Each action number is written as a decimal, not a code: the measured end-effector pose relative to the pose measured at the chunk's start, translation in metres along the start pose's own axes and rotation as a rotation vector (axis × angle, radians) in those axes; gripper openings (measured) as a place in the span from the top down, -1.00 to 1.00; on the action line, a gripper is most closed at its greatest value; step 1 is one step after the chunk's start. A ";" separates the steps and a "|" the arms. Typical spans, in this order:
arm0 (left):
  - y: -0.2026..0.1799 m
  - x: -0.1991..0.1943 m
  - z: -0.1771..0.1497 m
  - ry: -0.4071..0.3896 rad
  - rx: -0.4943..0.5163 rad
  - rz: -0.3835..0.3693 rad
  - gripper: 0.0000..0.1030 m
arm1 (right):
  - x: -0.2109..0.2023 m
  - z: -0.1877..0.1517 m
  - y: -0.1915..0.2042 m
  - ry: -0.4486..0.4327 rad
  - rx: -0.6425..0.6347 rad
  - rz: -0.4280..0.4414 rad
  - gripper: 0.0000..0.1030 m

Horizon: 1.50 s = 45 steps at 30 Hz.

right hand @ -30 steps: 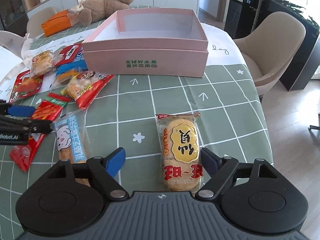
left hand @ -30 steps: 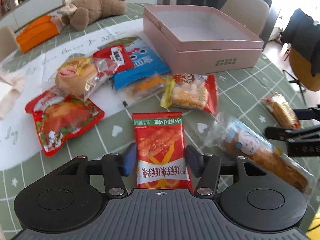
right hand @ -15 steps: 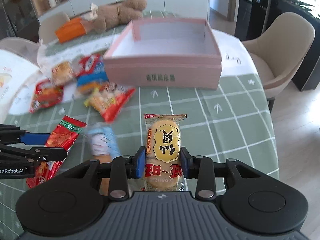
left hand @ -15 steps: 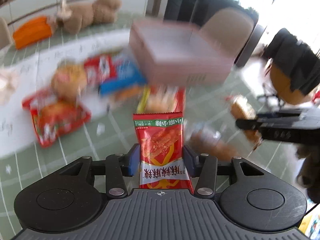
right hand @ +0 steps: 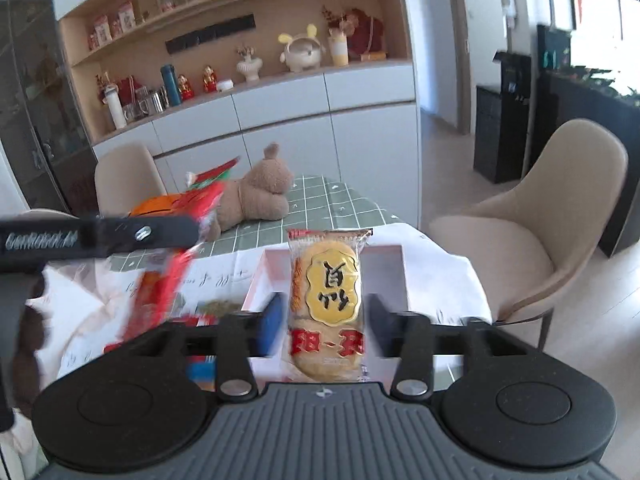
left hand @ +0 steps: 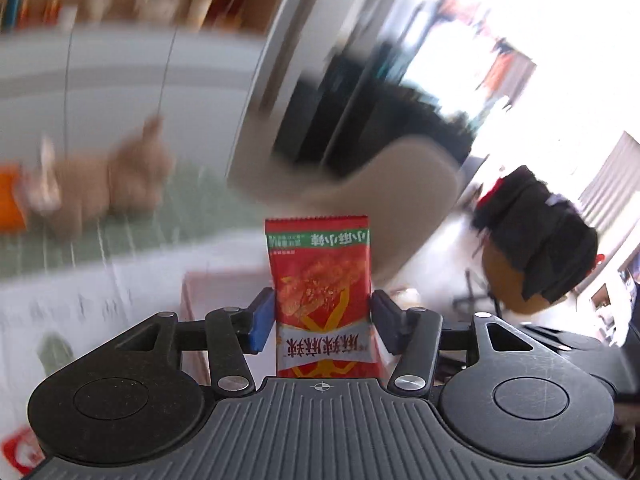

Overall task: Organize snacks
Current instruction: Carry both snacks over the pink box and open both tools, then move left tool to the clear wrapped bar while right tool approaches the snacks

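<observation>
A red snack packet [left hand: 320, 280] stands upright between the blue pads of my left gripper [left hand: 323, 320], lifted off the table. Both pads still touch it while the jaws are opening. In the right wrist view this packet [right hand: 200, 204] shows blurred beside the left gripper's black finger [right hand: 100, 236]. My right gripper [right hand: 324, 324] hangs over the open pink box [right hand: 400, 276]. A yellow rice cracker packet [right hand: 326, 292] sits between its jaws, which are opening, with small gaps at both pads. The pink box [left hand: 200, 292] lies low and blurred in the left wrist view.
A brown teddy bear [right hand: 260, 196] lies at the far end of the green checked table [right hand: 320, 200], next to something orange [right hand: 156, 206]. Several loose snacks [right hand: 200, 368] lie left of the box. A beige chair [right hand: 540, 232] stands at the right.
Both grippers closed on their packets and rose off the table toward the pink box. The right jaws have since spread off the rice cracker packet. The left view now swings fast and blurs.
</observation>
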<state>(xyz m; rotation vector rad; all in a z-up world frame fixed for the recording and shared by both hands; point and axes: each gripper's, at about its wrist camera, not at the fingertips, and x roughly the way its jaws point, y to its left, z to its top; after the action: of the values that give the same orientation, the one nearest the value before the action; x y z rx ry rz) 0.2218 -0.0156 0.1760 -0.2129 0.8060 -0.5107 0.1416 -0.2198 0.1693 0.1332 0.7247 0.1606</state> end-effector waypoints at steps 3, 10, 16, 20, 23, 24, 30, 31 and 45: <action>0.015 0.013 -0.015 0.000 0.025 0.041 -0.02 | 0.023 -0.007 -0.012 0.068 0.020 -0.073 -0.45; 0.081 0.007 -0.070 0.068 -0.001 0.192 -0.02 | 0.036 -0.108 -0.029 0.250 0.033 -0.063 -0.53; 0.119 -0.004 -0.095 0.055 -0.020 0.282 -0.02 | 0.017 -0.162 -0.011 0.308 0.077 -0.008 -0.53; 0.140 -0.001 -0.085 -0.026 -0.119 0.338 -0.02 | 0.013 -0.171 0.002 0.321 0.107 -0.002 -0.53; 0.134 0.016 -0.070 -0.034 -0.097 0.290 -0.02 | 0.013 -0.173 0.013 0.316 0.112 -0.011 -0.53; 0.127 0.026 -0.065 -0.026 -0.059 0.289 -0.02 | 0.012 -0.173 0.018 0.312 0.115 -0.013 -0.53; 0.109 0.085 -0.049 0.044 0.137 0.366 -0.03 | 0.009 -0.179 0.034 0.320 0.134 -0.053 -0.54; 0.113 0.094 -0.049 0.056 0.129 0.367 -0.03 | 0.006 -0.180 0.035 0.321 0.136 -0.060 -0.54; 0.132 0.058 -0.111 0.121 0.064 0.170 0.07 | 0.049 -0.129 0.031 0.223 0.114 -0.061 -0.60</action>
<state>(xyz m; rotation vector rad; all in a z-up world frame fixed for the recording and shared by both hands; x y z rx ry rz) 0.2202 0.0697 0.0148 -0.0541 0.9159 -0.3912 0.0881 -0.1714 0.0472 0.2038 0.9600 0.0757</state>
